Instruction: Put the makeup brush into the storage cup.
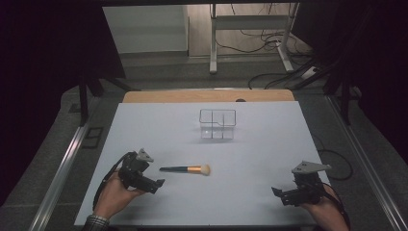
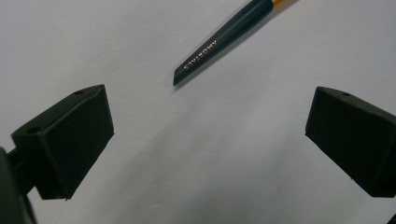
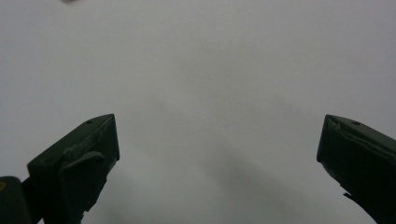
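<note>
High view — left gripper [image 1: 156, 182] near brush [image 1: 186, 169].

black grippers [image 1: 159, 182] — grey plates, plaid cuff [image 1: 95, 223]

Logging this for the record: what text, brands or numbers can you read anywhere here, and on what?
"ANORTALS", roughly, in small pale letters on the dark handle of the makeup brush, seen upside down in the left gripper view; spelling uncertain.
No print shows on the clear organizer, the table or the grippers.
</note>
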The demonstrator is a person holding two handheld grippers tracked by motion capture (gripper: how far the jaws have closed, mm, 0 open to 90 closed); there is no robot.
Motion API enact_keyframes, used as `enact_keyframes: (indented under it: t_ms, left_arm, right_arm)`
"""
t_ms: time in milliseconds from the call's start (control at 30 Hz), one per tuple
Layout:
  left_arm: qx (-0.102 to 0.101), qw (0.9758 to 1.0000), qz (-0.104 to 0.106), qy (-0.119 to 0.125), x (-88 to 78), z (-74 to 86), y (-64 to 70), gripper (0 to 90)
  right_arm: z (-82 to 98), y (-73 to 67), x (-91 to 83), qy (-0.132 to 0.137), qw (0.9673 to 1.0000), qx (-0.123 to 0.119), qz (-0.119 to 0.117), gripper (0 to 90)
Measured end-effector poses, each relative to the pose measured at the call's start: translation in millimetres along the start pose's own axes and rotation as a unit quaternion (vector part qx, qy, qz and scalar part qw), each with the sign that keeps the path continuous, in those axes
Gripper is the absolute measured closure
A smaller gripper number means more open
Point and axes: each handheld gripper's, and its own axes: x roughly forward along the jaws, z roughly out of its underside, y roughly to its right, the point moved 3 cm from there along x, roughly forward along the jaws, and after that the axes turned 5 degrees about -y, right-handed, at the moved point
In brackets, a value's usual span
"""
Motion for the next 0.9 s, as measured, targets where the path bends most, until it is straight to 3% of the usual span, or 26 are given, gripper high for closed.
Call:
enact_keyframes:
  t_ms: [300,433,700,900]
  left_arm:
    - [0.015,0.9998,-0.005,-0.014,3.9,-10.9,-0.5,2.0]
    - [0.013,0.9998,0.002,-0.016,7.0,-15.5,0.3,2.1]
    - [0.039,0.9985,-0.003,-0.037,10.2,-28.7,4.0,2.1]
    - [0.046,0.9978,0.002,-0.048,11.7,-36.8,6.8,2.0]
  right_arm:
    - [0.3,-0.8,0.6,-0.003,1.0000,0.000,-0.003,0.0]
    - [0.4,-0.8,0.8,-0.003,1.0000,-0.001,-0.003,0.0]
    - [0.7,-0.4,1.3,-0.005,1.0000,-0.002,-0.004,0.0]
    - [0.8,-0.4,1.2,-0.004,1.0000,-0.003,-0.004,0.0]
